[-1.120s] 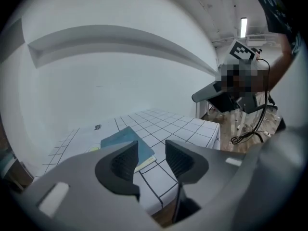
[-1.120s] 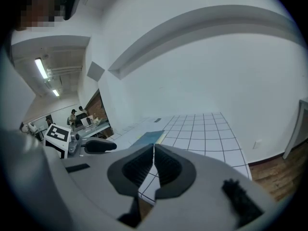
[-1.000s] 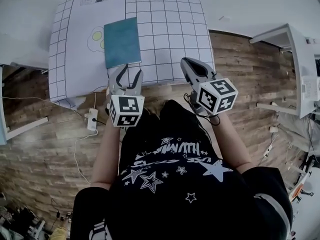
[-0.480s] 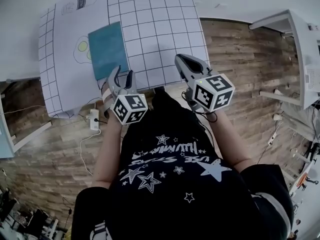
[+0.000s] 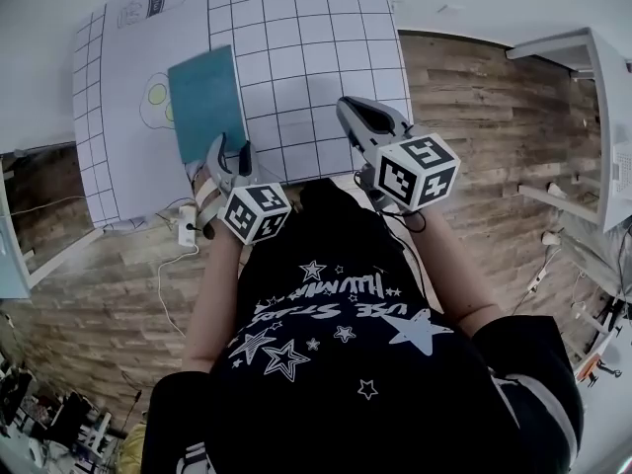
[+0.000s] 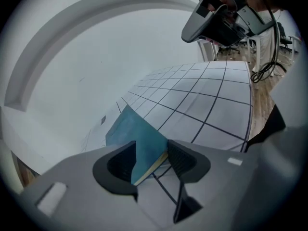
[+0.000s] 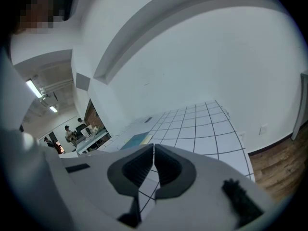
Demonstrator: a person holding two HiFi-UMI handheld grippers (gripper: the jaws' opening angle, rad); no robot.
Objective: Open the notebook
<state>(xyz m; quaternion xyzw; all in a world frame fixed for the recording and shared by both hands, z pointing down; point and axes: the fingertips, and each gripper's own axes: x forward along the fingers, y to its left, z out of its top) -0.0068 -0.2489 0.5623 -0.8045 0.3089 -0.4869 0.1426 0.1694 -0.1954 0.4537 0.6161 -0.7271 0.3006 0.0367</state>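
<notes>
A closed teal notebook (image 5: 205, 102) lies flat on the white grid mat (image 5: 316, 47). My left gripper (image 5: 227, 148) is at the notebook's near edge, tilted downward. In the left gripper view the notebook's near corner (image 6: 139, 138) shows between the jaws of the left gripper (image 6: 151, 160). Those jaws are opening and the pads do not press on it. My right gripper (image 5: 354, 110) hovers over the mat to the right of the notebook, its jaws close together with nothing between them. The right gripper view shows the right gripper (image 7: 154, 165) with the notebook (image 7: 137, 139) far off to the left.
A paper sheet with printed drawings (image 5: 128, 67) lies under the notebook's left side. The table's near edge runs just in front of both grippers. A power strip (image 5: 186, 230) with a cable lies on the wooden floor below, and white desks (image 5: 592, 87) stand at the right.
My left gripper has come down and tilted toward the notebook's near edge, with its jaws a little wider. My right gripper has shifted left over the mat.
</notes>
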